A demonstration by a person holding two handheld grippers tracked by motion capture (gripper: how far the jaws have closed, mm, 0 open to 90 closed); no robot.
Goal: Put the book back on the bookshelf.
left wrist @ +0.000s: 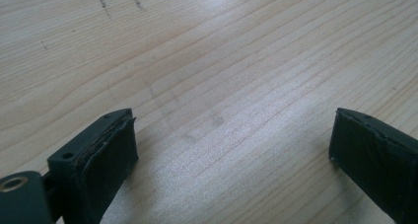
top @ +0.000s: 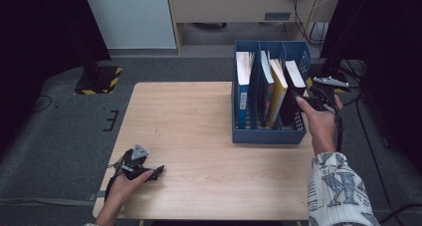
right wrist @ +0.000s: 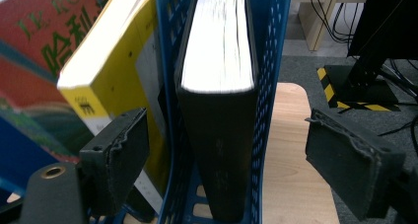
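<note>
Wide-open black jaws of the right gripper (right wrist: 226, 160) sit around the black book (right wrist: 219, 135) in the blue basket (right wrist: 268, 61), gripping nothing. Left gripper (top: 144, 170) rests open and empty, out of the way.

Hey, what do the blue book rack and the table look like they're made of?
Blue rack: probably moulded plastic, matte, given its uniform colour and perforated grid walls. Table: pale wood or wood-look laminate, smooth and faintly glossy, with visible grain lines and a soft sheen.
</note>
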